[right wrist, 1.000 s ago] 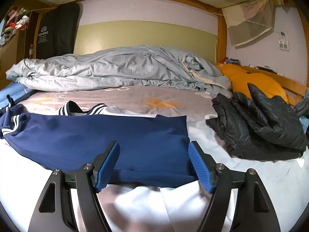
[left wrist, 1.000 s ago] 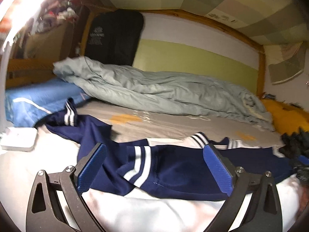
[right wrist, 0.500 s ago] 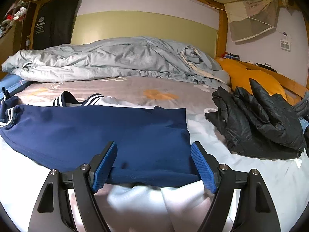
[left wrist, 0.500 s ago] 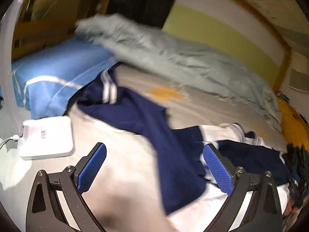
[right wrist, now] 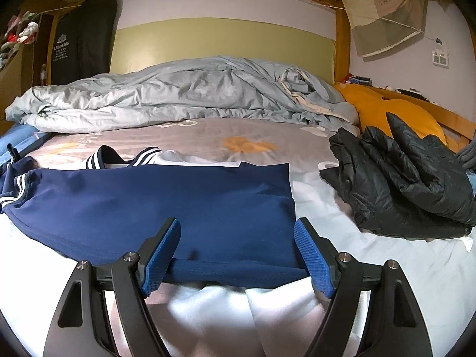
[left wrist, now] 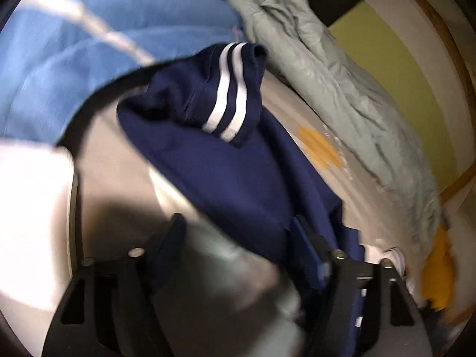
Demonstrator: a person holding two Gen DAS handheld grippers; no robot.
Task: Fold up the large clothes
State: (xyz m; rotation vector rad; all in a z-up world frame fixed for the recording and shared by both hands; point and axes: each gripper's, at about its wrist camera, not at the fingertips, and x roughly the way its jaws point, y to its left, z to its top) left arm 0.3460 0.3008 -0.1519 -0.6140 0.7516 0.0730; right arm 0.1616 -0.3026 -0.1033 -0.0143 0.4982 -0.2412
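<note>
Left wrist view, blurred: upper left of frame you've got a blue pillow w/ a pale stripe, and just right of it the navy garment runs from top centre down to lower right, its cuff w/ two white stripes standing up near the top. Your left gripper sits at bottom centre; its jaws have just been closing, and navy cloth plus pale fabric lies btwn them, but can't tell if the pads actually press on it. Right side of that frame: grey duvet along the back. Right wrist view: the same navy garment lies flat across left and centre of frame on the white sheet, striped collar at its far edge. Your right gripper at bottom centre has fingers spread wide, the garment's near hem btwn them, pads not pressing on it. Right of frame: a black puffer jacket lies apart from the garment, w/ an orange pillow behind it.
</note>
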